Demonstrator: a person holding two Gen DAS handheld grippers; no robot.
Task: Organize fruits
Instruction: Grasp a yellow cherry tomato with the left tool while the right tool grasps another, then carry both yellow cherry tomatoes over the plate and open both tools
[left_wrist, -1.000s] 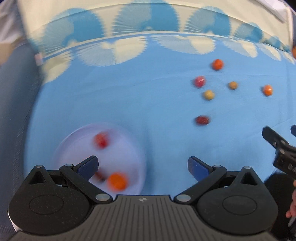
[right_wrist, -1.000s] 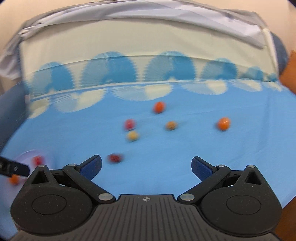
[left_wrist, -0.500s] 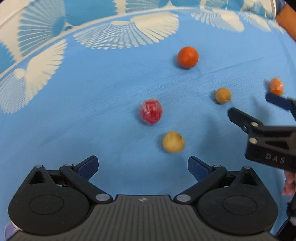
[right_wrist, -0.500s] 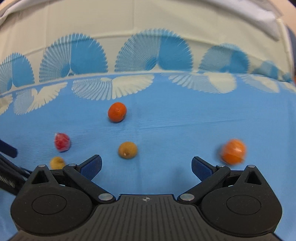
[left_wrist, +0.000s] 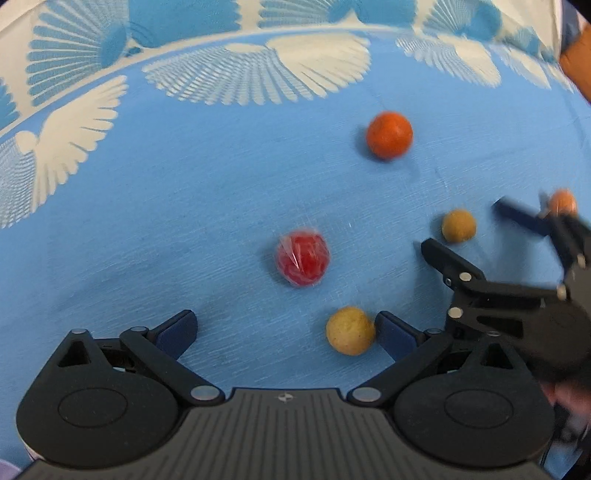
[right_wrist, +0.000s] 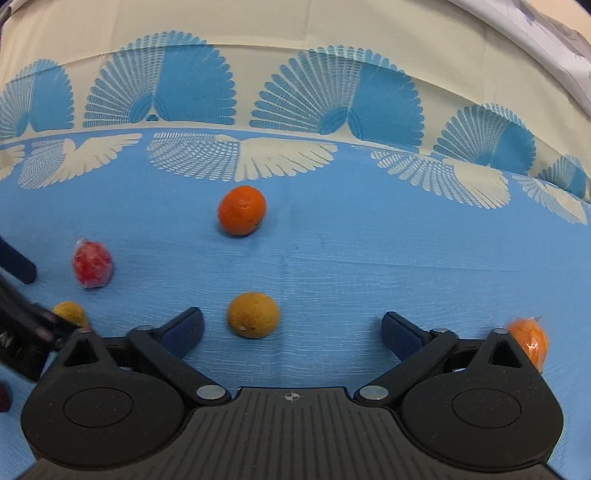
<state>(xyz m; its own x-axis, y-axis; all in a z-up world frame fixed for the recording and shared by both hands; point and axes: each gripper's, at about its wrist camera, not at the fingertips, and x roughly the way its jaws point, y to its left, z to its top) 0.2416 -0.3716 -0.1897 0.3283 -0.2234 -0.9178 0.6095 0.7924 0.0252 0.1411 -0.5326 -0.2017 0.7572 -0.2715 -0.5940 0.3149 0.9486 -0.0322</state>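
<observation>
Several small fruits lie loose on a blue cloth. In the left wrist view my left gripper (left_wrist: 286, 330) is open and empty, with a pale yellow fruit (left_wrist: 350, 330) just inside its right finger and a red wrapped fruit (left_wrist: 302, 263) ahead. An orange (left_wrist: 389, 135) lies farther off. My right gripper (left_wrist: 461, 230) shows open at the right. In the right wrist view my right gripper (right_wrist: 291, 332) is open, with a brown-yellow fruit (right_wrist: 253, 314) between its fingers, an orange (right_wrist: 242, 210) ahead, and an orange wrapped fruit (right_wrist: 529, 341) at the right.
The blue cloth (right_wrist: 369, 258) has a cream border with blue fans along the far side. A red wrapped fruit (right_wrist: 92, 264) and a yellow fruit (right_wrist: 69, 312) lie at the left of the right wrist view, by the left gripper's finger (right_wrist: 16, 264).
Both grippers have moved forward and down toward the loose fruits. The white plate with fruit has dropped out of the left wrist view. Both stay open.
</observation>
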